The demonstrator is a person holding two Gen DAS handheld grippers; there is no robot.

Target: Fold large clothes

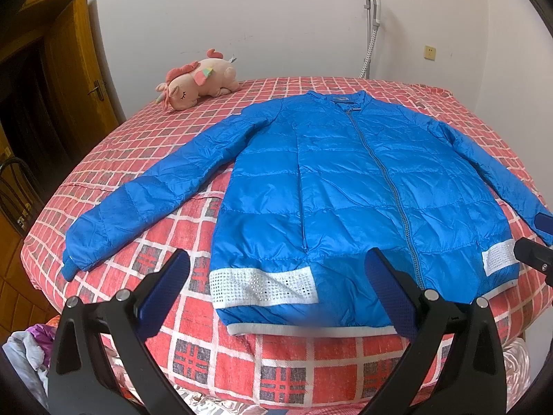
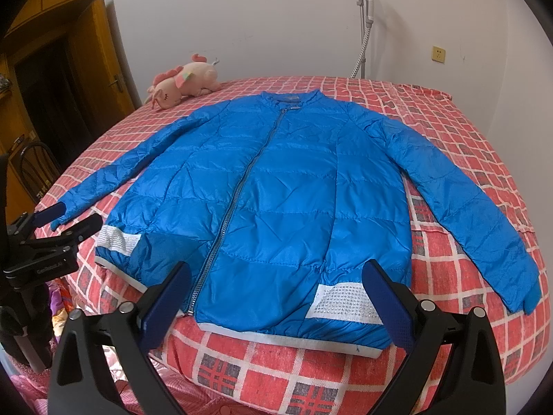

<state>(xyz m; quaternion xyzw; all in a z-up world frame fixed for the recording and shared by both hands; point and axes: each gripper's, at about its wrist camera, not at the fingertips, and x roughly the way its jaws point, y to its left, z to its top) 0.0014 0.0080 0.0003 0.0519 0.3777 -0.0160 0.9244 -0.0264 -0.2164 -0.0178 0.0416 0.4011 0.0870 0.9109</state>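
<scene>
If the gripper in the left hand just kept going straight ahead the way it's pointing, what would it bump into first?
Most likely the blue jacket. The left gripper is open and aimed over the jacket's hem, by the white studded band at the near edge of the bed. Depth is hard to judge here.

Home bedroom, bed [image 1: 214, 349] under red checked sheet, plush unicorn [image 1: 198, 83], wooden door [image 1: 83, 69]

Jacket [image 1: 345, 186]: glossy quilted nylon-like cloth, metal zip. Bedsheet [image 1: 166, 138]: matt woven cloth. Toy [image 1: 197, 83]: plush.
</scene>
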